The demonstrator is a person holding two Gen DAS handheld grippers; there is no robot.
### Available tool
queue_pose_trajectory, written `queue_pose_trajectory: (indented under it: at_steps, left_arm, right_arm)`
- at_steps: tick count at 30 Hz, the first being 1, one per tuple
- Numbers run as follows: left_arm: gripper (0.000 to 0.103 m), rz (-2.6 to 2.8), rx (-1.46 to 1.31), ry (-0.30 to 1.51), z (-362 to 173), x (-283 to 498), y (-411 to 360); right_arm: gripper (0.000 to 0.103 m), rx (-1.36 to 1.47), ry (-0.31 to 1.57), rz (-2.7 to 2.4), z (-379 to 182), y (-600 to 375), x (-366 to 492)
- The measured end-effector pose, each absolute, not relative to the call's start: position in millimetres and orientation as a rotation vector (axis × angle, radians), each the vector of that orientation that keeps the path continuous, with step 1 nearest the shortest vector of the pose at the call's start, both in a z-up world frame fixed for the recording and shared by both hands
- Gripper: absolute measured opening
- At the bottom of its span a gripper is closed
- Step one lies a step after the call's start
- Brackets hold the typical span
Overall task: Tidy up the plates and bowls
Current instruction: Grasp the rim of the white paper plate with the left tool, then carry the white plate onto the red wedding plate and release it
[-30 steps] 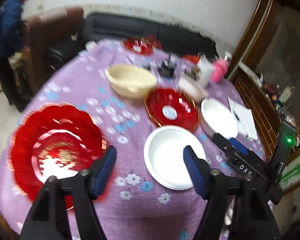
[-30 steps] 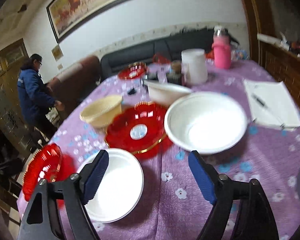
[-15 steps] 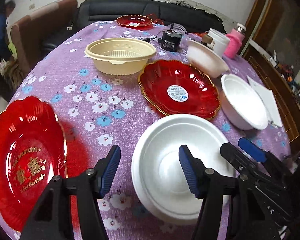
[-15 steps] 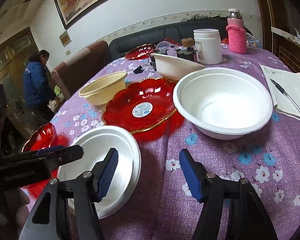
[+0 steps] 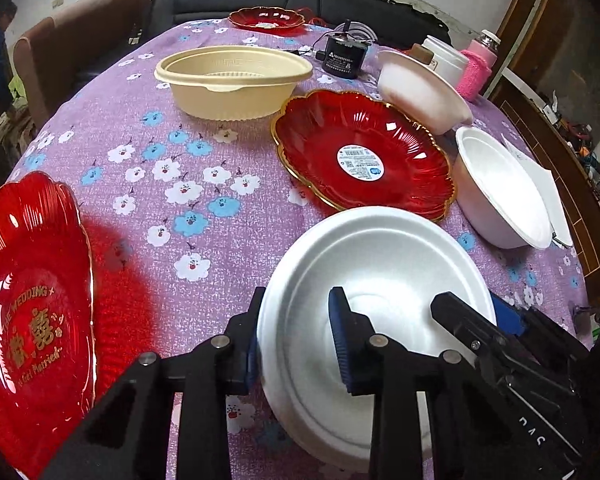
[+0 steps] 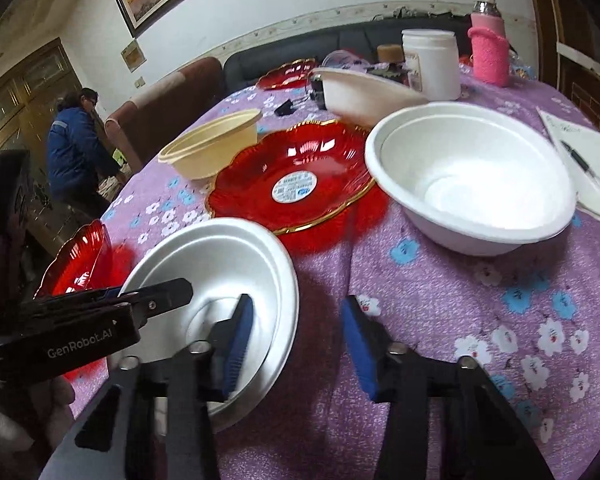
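A white foam plate lies at the table's near edge; it also shows in the right wrist view. My left gripper is open and straddles the plate's left rim, one finger outside, one inside. My right gripper is open and straddles its right rim the same way. Behind the plate lie a red plate with a sticker, a white bowl, a second white bowl and a cream bowl. A red wedding plate lies at the left.
A purple flowered cloth covers the round table. At the back stand another red plate, a black device, a white jar and a pink bottle. A notepad with a pen lies right. A person stands left.
Both grippers have moved down and in onto the white plate, and their jaws have narrowed around its opposite rims.
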State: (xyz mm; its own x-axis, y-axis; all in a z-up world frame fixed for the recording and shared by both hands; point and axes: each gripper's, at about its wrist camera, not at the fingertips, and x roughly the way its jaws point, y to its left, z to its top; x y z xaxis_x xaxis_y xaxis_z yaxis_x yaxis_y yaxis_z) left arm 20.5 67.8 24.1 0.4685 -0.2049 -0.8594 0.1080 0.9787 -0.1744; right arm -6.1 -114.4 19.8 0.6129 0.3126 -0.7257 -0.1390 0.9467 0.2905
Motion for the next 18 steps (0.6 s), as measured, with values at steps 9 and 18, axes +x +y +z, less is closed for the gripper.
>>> queue_pose_trajectory:
  at_steps: [9,18]
  left_arm:
    - [0.014,-0.223,-0.091,1.068,25,10,55]
    - [0.014,-0.215,-0.094,1.016,50,-13,62]
  right_arm:
    - [0.021,0.239,0.875,0.276,19,-115,-8]
    - [0.021,0.274,0.799,0.315,33,-114,-20]
